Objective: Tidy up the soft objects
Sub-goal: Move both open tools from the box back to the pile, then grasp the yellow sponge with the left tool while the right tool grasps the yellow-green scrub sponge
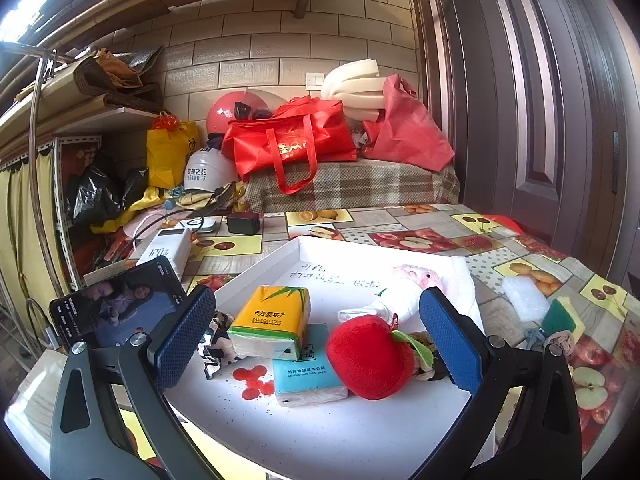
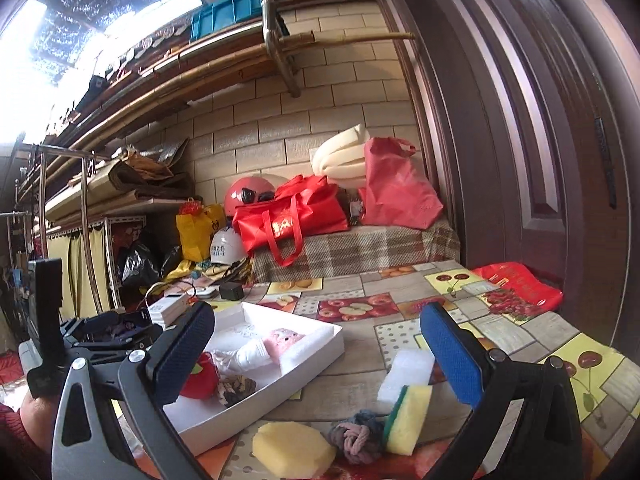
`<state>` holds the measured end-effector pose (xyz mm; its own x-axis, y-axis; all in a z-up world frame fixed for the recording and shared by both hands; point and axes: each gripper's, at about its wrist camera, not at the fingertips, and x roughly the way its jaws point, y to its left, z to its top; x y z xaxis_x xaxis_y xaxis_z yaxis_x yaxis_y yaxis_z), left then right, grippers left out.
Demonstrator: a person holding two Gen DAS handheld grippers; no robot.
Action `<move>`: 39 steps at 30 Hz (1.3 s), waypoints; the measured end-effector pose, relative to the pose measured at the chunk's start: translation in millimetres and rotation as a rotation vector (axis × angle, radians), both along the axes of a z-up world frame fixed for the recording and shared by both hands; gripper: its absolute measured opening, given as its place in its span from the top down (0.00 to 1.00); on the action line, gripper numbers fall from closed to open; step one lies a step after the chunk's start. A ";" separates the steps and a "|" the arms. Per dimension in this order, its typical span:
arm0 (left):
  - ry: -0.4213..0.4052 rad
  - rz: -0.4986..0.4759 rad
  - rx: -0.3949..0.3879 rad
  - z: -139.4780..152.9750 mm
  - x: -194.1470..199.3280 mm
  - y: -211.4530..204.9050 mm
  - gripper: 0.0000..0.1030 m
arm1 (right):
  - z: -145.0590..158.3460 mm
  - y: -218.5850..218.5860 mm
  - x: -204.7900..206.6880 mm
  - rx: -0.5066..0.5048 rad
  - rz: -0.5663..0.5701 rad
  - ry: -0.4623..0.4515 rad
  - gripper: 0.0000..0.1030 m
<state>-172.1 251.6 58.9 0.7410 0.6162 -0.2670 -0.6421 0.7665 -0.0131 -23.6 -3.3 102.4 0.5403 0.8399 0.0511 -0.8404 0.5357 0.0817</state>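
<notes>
Left gripper (image 1: 318,330) hovering spread wide over the white tray (image 1: 280,258), pinching nothing. Lying in the tray at centre frame: plush apple (image 1: 370,356) leaning on a blue tissue pack (image 1: 306,372), yellow tissue pack (image 1: 272,320) stacked partly on it, pink toy (image 1: 416,280) further back. Right gripper (image 2: 318,354) also gaping open and empty, hanging above the tablecloth (image 2: 520,332). Sitting outside the tray at lower centre of the right view: yellow sponge (image 2: 292,450), knotted fabric ball (image 2: 354,440), green-backed sponge (image 2: 408,418) leaning against the ball, white foam block (image 2: 404,374) just behind.
</notes>
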 end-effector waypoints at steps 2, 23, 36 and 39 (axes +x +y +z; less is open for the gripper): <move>-0.002 -0.020 -0.004 0.5 -0.4 -3.3 0.00 | 4.3 -9.6 9.2 -0.016 -0.035 -0.017 0.00; 0.365 -0.523 -0.056 -17.9 96.8 -131.0 0.00 | -50.4 48.8 109.7 -0.544 0.099 0.378 0.03; 0.514 -0.510 -0.109 -38.1 129.1 -131.8 0.41 | -63.9 31.0 136.0 -0.561 0.156 0.529 0.62; 0.508 -0.554 -0.128 -37.6 123.6 -141.9 0.41 | -63.1 21.9 142.6 -0.512 0.160 0.563 0.62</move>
<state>-48.5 109.7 21.2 0.6995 0.1316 -0.7024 -0.1152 0.9908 0.0709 119.1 18.6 39.3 0.2402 0.7548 -0.6103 -0.8157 0.4978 0.2946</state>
